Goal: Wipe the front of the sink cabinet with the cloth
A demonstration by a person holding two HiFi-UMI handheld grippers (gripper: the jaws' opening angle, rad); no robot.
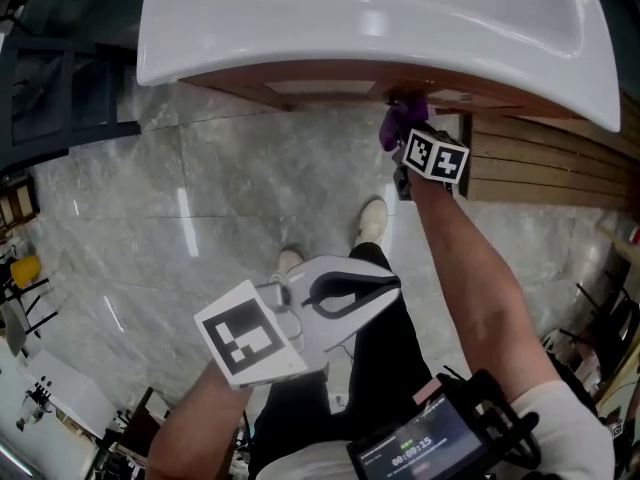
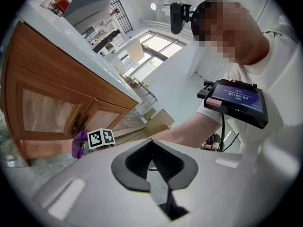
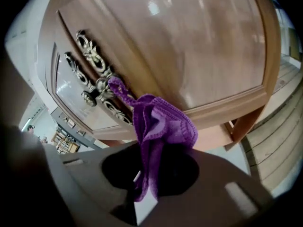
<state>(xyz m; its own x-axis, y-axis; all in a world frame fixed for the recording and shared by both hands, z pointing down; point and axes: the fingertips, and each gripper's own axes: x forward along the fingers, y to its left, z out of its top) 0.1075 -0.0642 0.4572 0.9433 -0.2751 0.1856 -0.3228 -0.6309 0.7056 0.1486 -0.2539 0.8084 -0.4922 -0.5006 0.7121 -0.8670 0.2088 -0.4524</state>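
Note:
A purple cloth (image 1: 397,120) (image 3: 161,126) (image 2: 79,144) is pressed against the wooden sink cabinet door (image 3: 199,46), just right of its ornate metal handles (image 3: 94,79). My right gripper (image 1: 408,140) (image 3: 150,171) is shut on the cloth, which bunches out past the jaws and hides their tips. The cabinet front (image 1: 320,86) (image 2: 57,103) sits under the white sink (image 1: 300,28). My left gripper (image 1: 392,287) (image 2: 151,143) hangs low and away from the cabinet, over the person's legs, shut with nothing in it.
Grey marble floor (image 1: 200,208) lies below the cabinet, with the person's two shoes (image 1: 372,218) on it. Wooden slats (image 1: 545,158) run along the right. Dark shelving (image 1: 50,88) stands at the left. A screen device (image 1: 425,446) is strapped to the right forearm.

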